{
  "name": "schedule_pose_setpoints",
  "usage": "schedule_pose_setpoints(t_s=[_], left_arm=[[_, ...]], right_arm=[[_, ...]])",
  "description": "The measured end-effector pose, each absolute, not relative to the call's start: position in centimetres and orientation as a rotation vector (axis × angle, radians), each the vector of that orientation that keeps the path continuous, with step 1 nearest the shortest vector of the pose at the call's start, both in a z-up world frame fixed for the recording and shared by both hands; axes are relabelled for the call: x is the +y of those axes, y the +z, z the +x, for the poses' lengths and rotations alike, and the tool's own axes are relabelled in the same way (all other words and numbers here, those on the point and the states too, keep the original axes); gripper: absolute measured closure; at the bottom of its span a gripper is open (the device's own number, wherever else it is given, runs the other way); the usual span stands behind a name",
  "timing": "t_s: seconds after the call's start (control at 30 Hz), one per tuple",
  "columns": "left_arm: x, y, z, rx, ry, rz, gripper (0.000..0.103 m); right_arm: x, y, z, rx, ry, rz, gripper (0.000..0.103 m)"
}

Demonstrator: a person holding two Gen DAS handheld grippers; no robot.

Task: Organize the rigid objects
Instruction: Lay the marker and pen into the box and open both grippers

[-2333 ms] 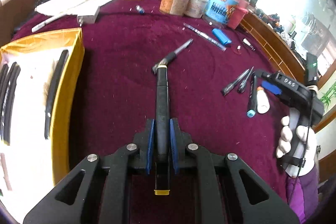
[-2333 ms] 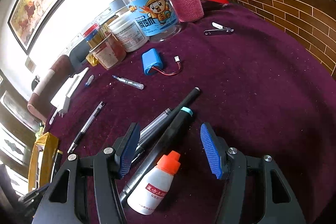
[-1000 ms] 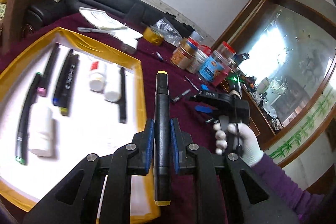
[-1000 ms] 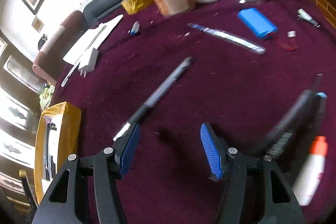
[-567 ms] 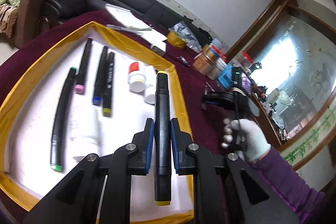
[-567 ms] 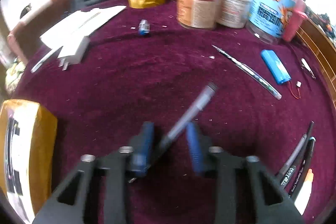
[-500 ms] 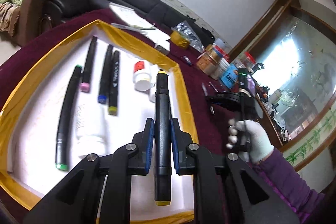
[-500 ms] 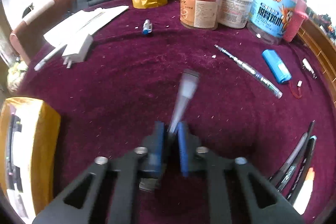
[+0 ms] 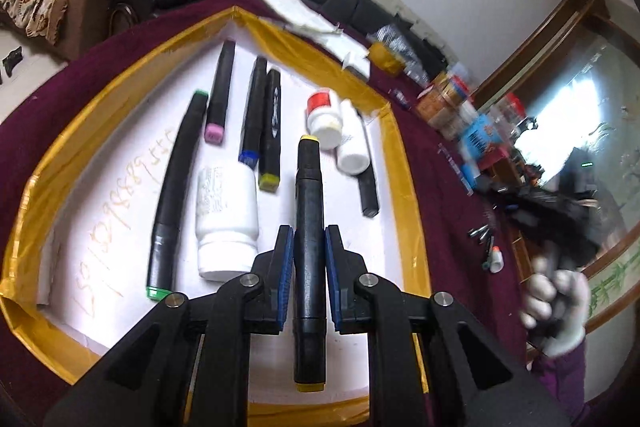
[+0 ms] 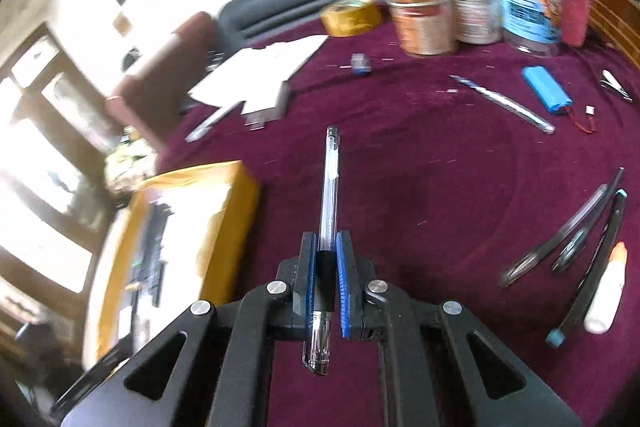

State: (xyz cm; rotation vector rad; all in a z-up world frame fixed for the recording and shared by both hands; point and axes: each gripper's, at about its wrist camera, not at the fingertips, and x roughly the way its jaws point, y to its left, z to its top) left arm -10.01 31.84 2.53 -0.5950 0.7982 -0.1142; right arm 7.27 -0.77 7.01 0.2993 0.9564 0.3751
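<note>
1. Since the earlier frame, a clear pen (image 10: 330, 183) has been lifted off the maroon surface (image 10: 440, 187) by the right tongs (image 10: 324, 277), clenched on it at frame centre.
2. A black yellow-capped marker (image 9: 308, 227) is gripped by the left tongs (image 9: 307, 267), angled down over the yellow-rimmed tray (image 9: 404, 163).

Both wrist views are daylit fisheye frames with dark vignetted corners and strongly bowed edges. Left wrist view: the window (image 9: 576, 107) at right is overexposed; the gloved hand (image 9: 554, 301) and jars (image 9: 460, 107) beside it are motion-blurred, while the white tray (image 9: 120, 227) is evenly lit and fairly sharp. Right wrist view: blown-out panes (image 10: 44, 163) at left, smeared background jars (image 10: 424, 15), and soft shadows on the desk (image 10: 420, 187).
</note>
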Motion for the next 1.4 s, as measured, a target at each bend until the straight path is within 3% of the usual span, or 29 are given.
schedule_pose_setpoints(t_s=[0.23, 0.5, 0.67, 0.8, 0.97, 1.17, 1.4], left_arm=[[30.3, 1.3, -7.4, 0.917, -0.104, -0.569, 0.090], [30.1, 1.2, -5.9, 0.927, -0.030, -0.502, 0.087], [31.0, 1.4, -6.3, 0.924, -0.039, -0.567, 0.063], [31.9, 2.3, -8.0, 0.890, -0.046, -0.603, 0.062], [32.8, 4.6, -10.0, 0.798, -0.014, -0.579, 0.049], [33.1, 6.3, -10.8, 0.731, 0.026, -0.541, 0.049], [32.6, 6.2, -11.0, 0.739, 0.036, -0.529, 0.049]], right_arm=[[5.1, 8.0, 3.8, 0.986, 0.578, 0.274, 0.094], [12.0, 5.9, 2.0, 1.074, 0.669, 0.201, 0.094], [14.6, 4.4, 1.5, 1.111, 0.665, 0.140, 0.094], [15.5, 3.3, 1.9, 1.129, 0.651, 0.113, 0.094], [16.2, 2.6, 1.7, 1.139, 0.623, 0.108, 0.093], [16.0, 2.6, 1.3, 1.144, 0.616, 0.123, 0.093], [15.3, 4.4, -0.2, 1.041, 0.610, 0.053, 0.079]])
